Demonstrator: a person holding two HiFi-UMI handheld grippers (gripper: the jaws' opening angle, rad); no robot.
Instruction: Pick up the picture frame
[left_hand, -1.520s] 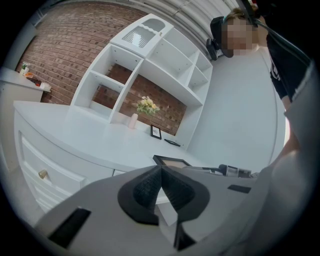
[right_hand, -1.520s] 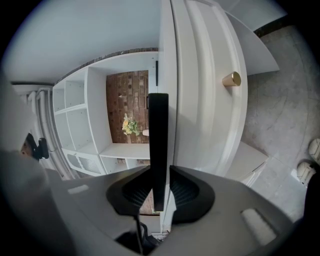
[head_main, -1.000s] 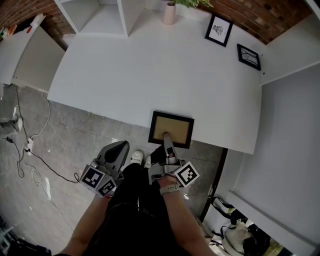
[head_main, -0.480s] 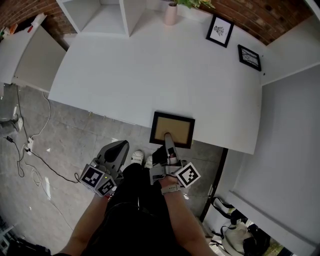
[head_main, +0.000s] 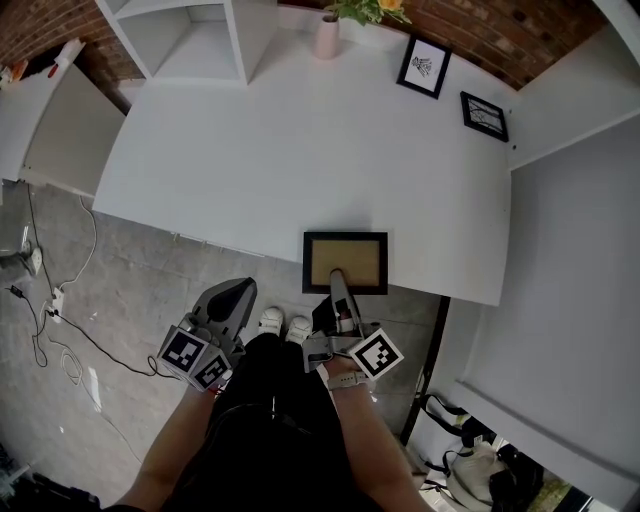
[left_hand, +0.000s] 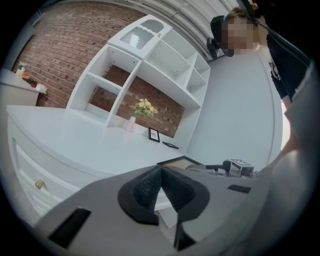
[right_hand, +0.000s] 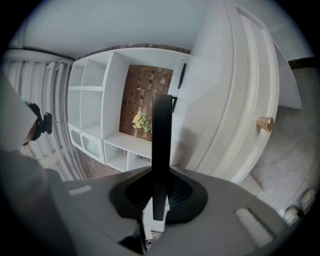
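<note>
In the head view, the right gripper (head_main: 335, 278) covered the near edge of the picture frame (head_main: 345, 255), and its lower jaw was hidden beneath the frame. In the right gripper view the frame showed only edge-on, as a thin black bar (right_hand: 161, 140) rising from between the pads, so its face could not be made out. That gripper's jaws had just been closing and were clamped on the frame's rim. The frame reached ahead of the gripper over the near edge of the tabletop (head_main: 300, 150); whether it touched the surface could not be told. A second earlier it sat skewed to that edge; now it lay square to it. The left gripper (head_main: 238, 295), off to the right gripper's left, had its jaws together on nothing.
</note>
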